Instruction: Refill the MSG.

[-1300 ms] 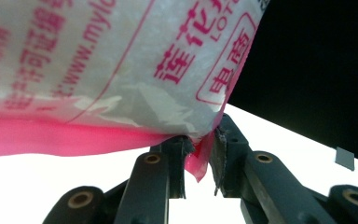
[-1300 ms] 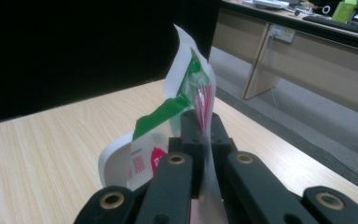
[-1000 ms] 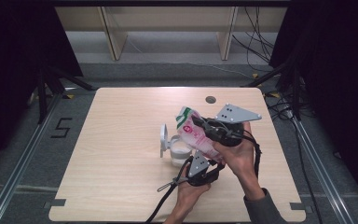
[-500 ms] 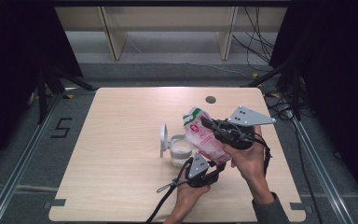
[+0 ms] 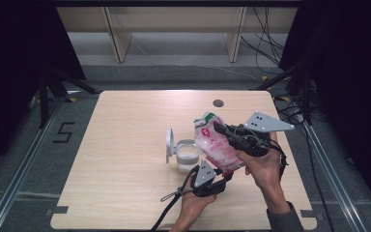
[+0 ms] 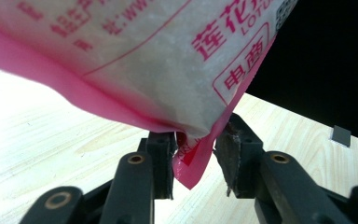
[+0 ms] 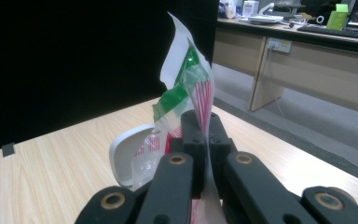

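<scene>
A pink and white pouch (image 5: 217, 145) with red print hangs tilted over the right half of the table (image 5: 125, 121). My right gripper (image 5: 218, 127) is shut on the pouch's green-striped top edge (image 7: 191, 88). My left gripper (image 5: 223, 177) sits under the pouch's lower end, open. The pink bottom corner (image 6: 191, 168) hangs between its jaws with a gap beside the right pad. Just left of the pouch stands a clear jar (image 5: 187, 155) with white contents. Its white hinged lid (image 5: 169, 144) is flipped up, and the lid (image 7: 121, 158) also appears behind the pouch in the right gripper view.
A dark round grommet (image 5: 218, 103) sits near the table's far edge. Wooden desk legs (image 5: 118, 38) and cables (image 5: 270, 53) lie on the floor beyond. A floor mark "5" (image 5: 64, 132) is to the left. Black curtains flank both sides.
My right gripper has moved to the right with the pouch's top, swinging the pouch away from the jar. The left gripper has stayed in place under the lower corner.
</scene>
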Action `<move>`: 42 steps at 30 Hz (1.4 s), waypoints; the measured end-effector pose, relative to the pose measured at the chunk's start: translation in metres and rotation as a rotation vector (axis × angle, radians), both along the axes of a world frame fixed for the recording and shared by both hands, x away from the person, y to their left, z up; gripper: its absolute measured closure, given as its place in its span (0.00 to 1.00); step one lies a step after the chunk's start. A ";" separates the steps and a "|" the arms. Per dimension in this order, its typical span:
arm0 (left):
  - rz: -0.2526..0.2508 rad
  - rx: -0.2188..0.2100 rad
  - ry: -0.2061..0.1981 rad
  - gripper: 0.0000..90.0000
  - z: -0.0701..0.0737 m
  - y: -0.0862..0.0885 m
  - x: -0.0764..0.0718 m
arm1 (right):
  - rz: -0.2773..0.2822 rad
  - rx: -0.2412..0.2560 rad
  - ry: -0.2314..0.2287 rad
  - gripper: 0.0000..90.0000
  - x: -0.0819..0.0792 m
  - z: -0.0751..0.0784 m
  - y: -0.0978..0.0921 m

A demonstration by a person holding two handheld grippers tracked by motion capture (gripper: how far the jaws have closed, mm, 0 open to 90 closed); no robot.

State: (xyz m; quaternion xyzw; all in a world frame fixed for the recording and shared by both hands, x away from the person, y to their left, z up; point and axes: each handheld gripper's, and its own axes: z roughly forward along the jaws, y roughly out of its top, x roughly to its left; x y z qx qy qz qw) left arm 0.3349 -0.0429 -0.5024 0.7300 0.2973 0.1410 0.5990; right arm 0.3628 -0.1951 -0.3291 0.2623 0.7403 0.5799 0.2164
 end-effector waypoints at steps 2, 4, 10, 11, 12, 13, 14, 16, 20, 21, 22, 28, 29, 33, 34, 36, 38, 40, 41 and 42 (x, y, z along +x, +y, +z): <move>-0.002 0.003 0.001 0.72 0.000 0.002 -0.001 | 0.006 0.016 0.002 1.00 0.000 0.000 -0.003; 0.004 0.011 0.004 0.72 0.001 0.003 -0.002 | 0.004 0.024 0.024 1.00 -0.002 0.000 -0.005; -0.005 0.033 0.017 0.66 0.004 0.013 -0.010 | -0.004 0.052 0.027 1.00 -0.003 -0.002 -0.014; -0.012 0.034 0.017 0.65 0.004 0.016 -0.011 | 0.005 0.049 0.005 1.00 -0.001 -0.002 -0.016; -0.012 0.027 0.022 0.65 0.005 0.020 -0.014 | 0.011 0.064 0.036 1.00 -0.003 -0.003 -0.016; -0.009 0.001 0.027 0.65 0.007 0.022 -0.017 | 0.009 0.061 0.034 1.00 -0.003 -0.003 -0.017; -0.009 0.003 0.022 0.65 0.008 0.024 -0.017 | 0.003 0.062 0.049 1.00 -0.005 -0.004 -0.017; -0.013 0.008 0.013 0.65 0.010 0.027 -0.019 | 0.002 0.051 0.042 1.00 -0.005 -0.006 -0.018; -0.019 0.008 0.007 0.64 0.010 0.034 -0.023 | -0.003 0.039 0.043 1.00 -0.003 -0.010 -0.024; -0.022 0.021 0.005 0.64 0.011 0.036 -0.024 | -0.011 0.048 0.049 1.00 -0.003 -0.012 -0.026; -0.017 0.022 0.004 0.64 0.010 0.038 -0.025 | -0.025 0.049 0.068 1.00 -0.004 -0.013 -0.027; 0.002 0.000 0.008 0.64 0.011 0.057 -0.032 | -0.027 0.050 0.078 1.00 0.001 -0.025 -0.036; 0.003 0.004 0.008 0.64 0.012 0.060 -0.032 | -0.036 0.054 0.093 1.00 0.000 -0.027 -0.036; 0.028 0.029 0.005 0.63 0.011 0.071 -0.031 | -0.041 0.044 0.097 1.00 0.000 -0.035 -0.037; 0.028 0.011 0.010 0.62 0.010 0.072 -0.031 | -0.052 0.042 0.116 1.00 -0.002 -0.036 -0.037; 0.024 0.025 0.006 0.62 0.008 0.078 -0.029 | -0.040 0.039 0.112 1.00 0.000 -0.041 -0.039; 0.023 0.027 0.004 0.62 0.006 0.083 -0.027 | -0.038 0.032 0.109 1.00 0.002 -0.047 -0.042; 0.040 0.026 0.019 0.62 0.006 0.087 -0.029 | -0.033 0.041 0.145 1.00 0.001 -0.052 -0.043; 0.032 0.030 0.007 0.61 0.005 0.089 -0.027 | -0.037 0.039 0.163 1.00 0.000 -0.056 -0.045; 0.036 0.047 0.007 0.62 0.006 0.092 -0.027 | -0.028 0.030 0.153 1.00 0.001 -0.059 -0.047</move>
